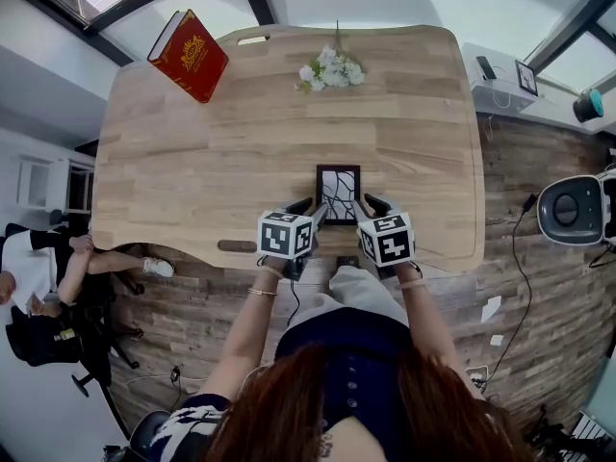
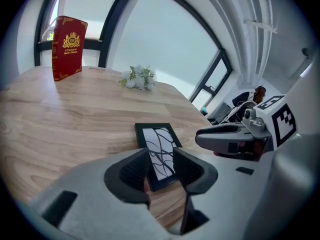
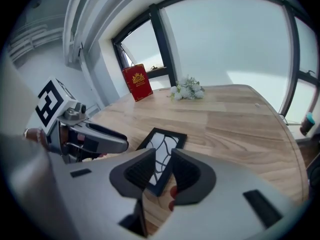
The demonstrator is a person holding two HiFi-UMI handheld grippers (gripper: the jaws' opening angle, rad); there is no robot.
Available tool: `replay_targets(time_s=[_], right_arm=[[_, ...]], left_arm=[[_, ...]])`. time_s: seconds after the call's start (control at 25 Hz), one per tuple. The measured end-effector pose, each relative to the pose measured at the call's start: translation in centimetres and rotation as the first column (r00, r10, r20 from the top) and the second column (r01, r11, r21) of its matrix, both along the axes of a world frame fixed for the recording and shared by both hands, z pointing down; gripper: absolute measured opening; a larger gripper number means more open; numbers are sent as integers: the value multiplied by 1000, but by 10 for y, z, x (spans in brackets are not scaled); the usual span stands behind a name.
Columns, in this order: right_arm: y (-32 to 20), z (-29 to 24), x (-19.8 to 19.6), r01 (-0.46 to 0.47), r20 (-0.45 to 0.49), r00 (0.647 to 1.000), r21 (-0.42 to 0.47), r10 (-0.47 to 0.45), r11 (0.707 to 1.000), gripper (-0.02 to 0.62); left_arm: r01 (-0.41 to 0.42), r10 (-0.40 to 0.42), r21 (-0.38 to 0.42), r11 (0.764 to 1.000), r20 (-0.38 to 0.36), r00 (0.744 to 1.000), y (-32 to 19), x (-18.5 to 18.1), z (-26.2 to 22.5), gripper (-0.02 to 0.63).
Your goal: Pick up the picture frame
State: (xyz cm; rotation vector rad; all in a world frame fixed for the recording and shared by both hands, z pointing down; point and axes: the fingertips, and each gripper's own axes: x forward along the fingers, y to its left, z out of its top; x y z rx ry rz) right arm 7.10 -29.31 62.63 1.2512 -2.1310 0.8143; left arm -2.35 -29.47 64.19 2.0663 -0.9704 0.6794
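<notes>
Jaws apart: two grippers, one frame

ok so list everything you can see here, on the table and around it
table: one, light wood, middle of the head view
picture frame: one, black, flat on the table by its near edge
book: one, red with gold print, upright at the far left corner
flowers: one bunch, white, at the far edge
device: one, white and round, beside the table at right
bystander: one, seated off the table's left
left gripper: one, grey, jaws apart at the frame's left side
right gripper: one, grey, jaws apart at the frame's right side
</notes>
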Motion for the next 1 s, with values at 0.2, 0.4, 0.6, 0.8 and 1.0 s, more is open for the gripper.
replay_targets(time_s=[0.2, 0.4, 0.6, 0.8, 1.0], right_arm=[[1, 18, -5, 0, 3, 1000, -53, 0, 999, 109], [0, 32, -4, -9, -6, 1000, -95, 9, 995, 117], [4, 43, -4, -26, 16, 999, -136, 28, 990, 118], [7, 54, -4, -42, 30, 998, -173, 48, 984, 118], [12, 64, -3, -46, 24, 998, -200, 52, 979, 120]], left_arm=[[4, -3, -59, 998, 16, 1000, 2, -4, 20, 160], [-1, 3, -91, 996, 12, 1000, 3, -2, 31, 160], [-2, 4, -112, 994, 20, 1000, 7, -1, 40, 160], [-1, 3, -135, 991, 15, 1000, 11, 3, 52, 160], [12, -5, -121, 993, 54, 999, 12, 0, 55, 123]])
